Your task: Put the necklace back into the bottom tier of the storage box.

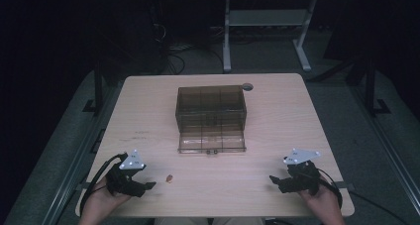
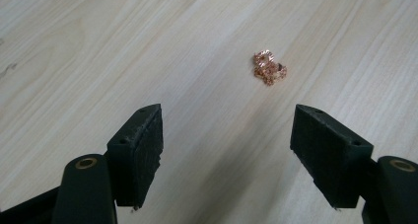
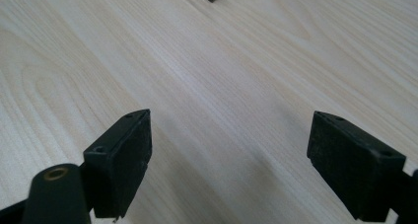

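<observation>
both hand-held grippers (image 1: 148,185) (image 1: 274,179) released near table edge (image 1: 213,212); chain (image 2: 268,67) ahead.

We see the worktop (image 1: 148,116) in pale beige wood with fine, darker grain lines running lengthwise; a small round grey fitting (image 1: 247,86) marks its far edge. The organiser box (image 1: 211,107) is smoky brown and translucent, its hinged lid (image 1: 212,140) a lighter, clearer tint of the same brown. The small tangled trinket (image 2: 268,68) glints copper-pink with gold highlights. We note the left claw (image 2: 227,150) and the right claw (image 3: 229,167) are matt black, each with brass-coloured rivets at the base; both carry a light grey three-cornered plate. The floor (image 1: 346,116) is dull grey-green, the background near black.
</observation>
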Tool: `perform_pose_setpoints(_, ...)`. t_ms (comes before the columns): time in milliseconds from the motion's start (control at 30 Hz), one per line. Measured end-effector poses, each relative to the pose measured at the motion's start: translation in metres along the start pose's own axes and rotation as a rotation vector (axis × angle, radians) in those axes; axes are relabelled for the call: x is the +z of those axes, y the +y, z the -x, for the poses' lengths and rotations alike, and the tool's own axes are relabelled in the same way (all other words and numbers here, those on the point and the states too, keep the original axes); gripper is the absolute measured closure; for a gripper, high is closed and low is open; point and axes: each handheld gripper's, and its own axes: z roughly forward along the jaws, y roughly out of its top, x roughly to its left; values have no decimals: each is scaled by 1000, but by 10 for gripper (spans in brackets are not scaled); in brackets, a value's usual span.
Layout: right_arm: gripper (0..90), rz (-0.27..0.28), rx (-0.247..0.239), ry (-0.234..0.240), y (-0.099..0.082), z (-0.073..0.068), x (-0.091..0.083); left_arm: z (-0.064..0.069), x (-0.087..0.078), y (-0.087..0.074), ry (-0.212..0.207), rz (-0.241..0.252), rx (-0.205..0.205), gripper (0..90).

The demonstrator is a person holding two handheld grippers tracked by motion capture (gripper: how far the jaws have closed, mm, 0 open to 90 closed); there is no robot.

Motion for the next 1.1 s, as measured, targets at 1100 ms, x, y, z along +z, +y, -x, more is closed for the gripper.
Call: perform_pose_setpoints(1100,166,4,9,10,0,-3,1,9,26,40,-79,-124,101,434)
